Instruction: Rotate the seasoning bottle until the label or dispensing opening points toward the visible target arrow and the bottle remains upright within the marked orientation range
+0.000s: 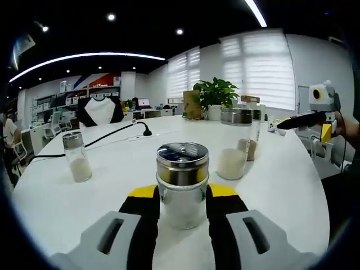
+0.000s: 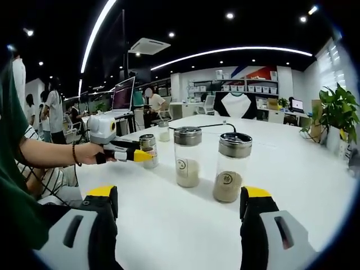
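Observation:
A short glass seasoning bottle (image 1: 181,185) with a shiny metal lid and pale powder inside stands upright on the white table (image 1: 112,191). My left gripper (image 1: 183,192) is shut on it, one black, yellow-tipped jaw pressed against each side. In the right gripper view the same bottle (image 2: 148,147) sits at the tips of the left gripper (image 2: 142,156), held by a person's hand. My right gripper (image 2: 180,216) is open above the table, its jaws wide apart with nothing between them. From the left gripper view it (image 1: 288,123) hovers at the far right, clear of the bottles.
Two tall jars (image 2: 187,156) (image 2: 232,167) with powder stand side by side ahead of the right gripper. Another small shaker (image 1: 77,156) stands to the left. A black cable (image 1: 112,134) crosses the far table, with a potted plant (image 1: 215,95) beyond it.

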Demonstrator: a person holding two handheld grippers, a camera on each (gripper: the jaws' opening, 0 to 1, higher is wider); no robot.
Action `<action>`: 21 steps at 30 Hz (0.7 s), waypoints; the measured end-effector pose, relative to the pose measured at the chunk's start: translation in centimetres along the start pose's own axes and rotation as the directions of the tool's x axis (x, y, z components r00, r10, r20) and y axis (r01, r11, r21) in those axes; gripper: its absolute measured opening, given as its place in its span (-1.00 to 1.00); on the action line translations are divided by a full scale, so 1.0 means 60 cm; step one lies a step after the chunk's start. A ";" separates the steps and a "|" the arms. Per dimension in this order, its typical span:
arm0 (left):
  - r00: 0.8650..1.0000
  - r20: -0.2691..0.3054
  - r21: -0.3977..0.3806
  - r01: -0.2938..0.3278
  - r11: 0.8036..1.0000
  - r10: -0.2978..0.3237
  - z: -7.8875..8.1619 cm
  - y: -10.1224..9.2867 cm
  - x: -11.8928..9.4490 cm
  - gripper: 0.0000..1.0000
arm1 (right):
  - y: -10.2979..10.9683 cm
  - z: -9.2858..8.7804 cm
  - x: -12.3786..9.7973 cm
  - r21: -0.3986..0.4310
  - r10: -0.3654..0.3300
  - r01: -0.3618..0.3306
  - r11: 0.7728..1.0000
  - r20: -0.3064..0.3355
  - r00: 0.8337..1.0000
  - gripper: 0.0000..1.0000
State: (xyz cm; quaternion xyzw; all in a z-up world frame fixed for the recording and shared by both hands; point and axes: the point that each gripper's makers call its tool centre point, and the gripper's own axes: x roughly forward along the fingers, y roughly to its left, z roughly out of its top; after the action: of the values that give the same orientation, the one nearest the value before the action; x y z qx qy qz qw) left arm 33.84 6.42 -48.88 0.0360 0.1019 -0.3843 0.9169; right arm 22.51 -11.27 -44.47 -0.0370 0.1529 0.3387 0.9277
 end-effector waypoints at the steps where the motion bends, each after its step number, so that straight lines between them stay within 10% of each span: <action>1: 1.000 0.002 -0.002 0.015 1.000 -0.015 0.000 0.000 0.000 -0.32 | 0.000 0.000 -0.001 0.000 -0.001 0.001 1.000 0.000 1.000 0.84; 21: 0.981 -0.030 0.059 0.191 0.980 -0.189 0.005 -0.006 0.002 -0.32 | -0.007 0.002 -0.003 0.004 -0.008 0.008 1.000 -0.007 1.000 0.83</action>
State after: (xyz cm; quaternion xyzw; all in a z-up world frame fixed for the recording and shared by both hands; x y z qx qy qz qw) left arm 33.72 6.01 -48.61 0.0588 0.1044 -0.4726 0.8731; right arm 22.65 -11.67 -44.33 -0.0371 0.1567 0.3344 0.9285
